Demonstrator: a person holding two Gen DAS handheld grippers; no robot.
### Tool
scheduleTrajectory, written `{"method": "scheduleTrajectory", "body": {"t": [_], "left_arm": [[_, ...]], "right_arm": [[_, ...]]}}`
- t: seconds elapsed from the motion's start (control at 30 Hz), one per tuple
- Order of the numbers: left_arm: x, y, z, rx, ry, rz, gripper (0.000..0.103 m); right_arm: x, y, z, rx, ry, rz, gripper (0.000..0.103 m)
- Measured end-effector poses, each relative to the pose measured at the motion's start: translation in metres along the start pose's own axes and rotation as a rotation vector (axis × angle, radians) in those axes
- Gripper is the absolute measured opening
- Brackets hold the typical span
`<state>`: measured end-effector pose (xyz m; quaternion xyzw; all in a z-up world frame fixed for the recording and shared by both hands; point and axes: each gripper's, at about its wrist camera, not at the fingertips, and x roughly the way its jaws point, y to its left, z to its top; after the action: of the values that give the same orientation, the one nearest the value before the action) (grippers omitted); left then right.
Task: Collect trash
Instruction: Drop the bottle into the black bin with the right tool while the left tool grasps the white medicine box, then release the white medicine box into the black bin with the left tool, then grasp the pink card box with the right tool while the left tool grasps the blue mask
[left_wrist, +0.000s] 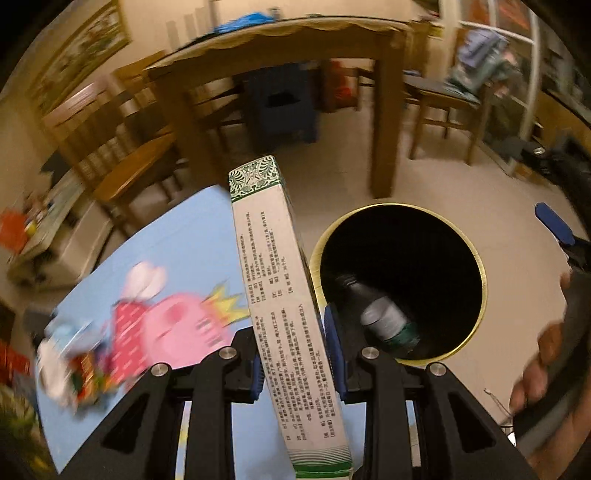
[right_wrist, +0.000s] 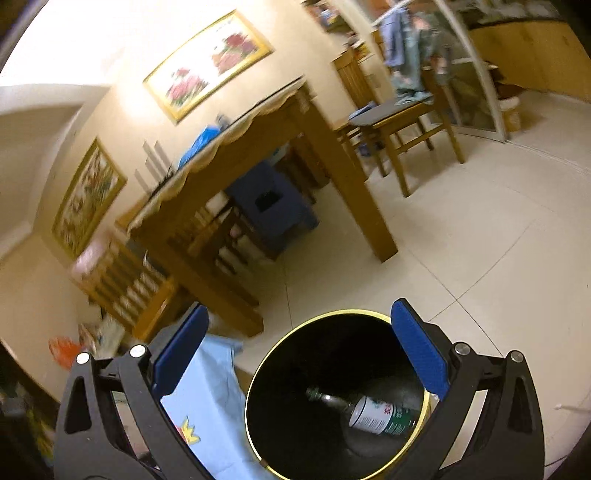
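Trash bin (right_wrist: 338, 397), bottle (right_wrist: 380, 417) inside, stands beside the blue table's edge (left_wrist: 177, 266); left gripper (left_wrist: 295, 358) clamps a carton (left_wrist: 284, 302) for dropping, right gripper (right_wrist: 299, 354) gapes wide above.

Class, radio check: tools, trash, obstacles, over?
Left tool shut on box. Right tool open, empty, above bin. Bottle already inside. Nothing blocking.
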<state>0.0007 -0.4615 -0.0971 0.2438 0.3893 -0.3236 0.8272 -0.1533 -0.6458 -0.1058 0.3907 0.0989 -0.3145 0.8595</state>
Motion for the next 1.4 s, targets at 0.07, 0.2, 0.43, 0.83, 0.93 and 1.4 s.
{"method": "scheduleTrajectory", "body": {"t": [0.07, 0.2, 0.43, 0.83, 0.93, 1.4], "left_arm": [[0.020, -0.026, 0.014, 0.059, 0.000, -0.035, 0.028], [0.055, -0.061, 0.026, 0.152, 0.019, -0.051, 0.055], [0.055, -0.032, 0.015, 0.078, 0.006, -0.029, 0.091], [-0.047, 0.148, -0.143, -0.160, -0.079, 0.177, 0.096], [-0.057, 0.205, -0.177, -0.265, -0.060, 0.213, 0.096], [-0.077, 0.299, -0.235, -0.457, -0.082, 0.197, 0.096]], "right_arm": [[-0.010, -0.018, 0.008, 0.043, -0.005, -0.003, 0.098], [-0.015, -0.036, 0.014, 0.086, -0.003, 0.003, 0.098], [-0.022, -0.018, 0.014, 0.022, -0.023, 0.011, 0.098], [0.036, 0.192, -0.155, -0.670, 0.614, 0.548, 0.097], [0.030, 0.236, -0.210, -0.860, 0.699, 0.627, 0.097], [0.050, 0.276, -0.316, -1.150, 0.821, 0.515, 0.059]]}}
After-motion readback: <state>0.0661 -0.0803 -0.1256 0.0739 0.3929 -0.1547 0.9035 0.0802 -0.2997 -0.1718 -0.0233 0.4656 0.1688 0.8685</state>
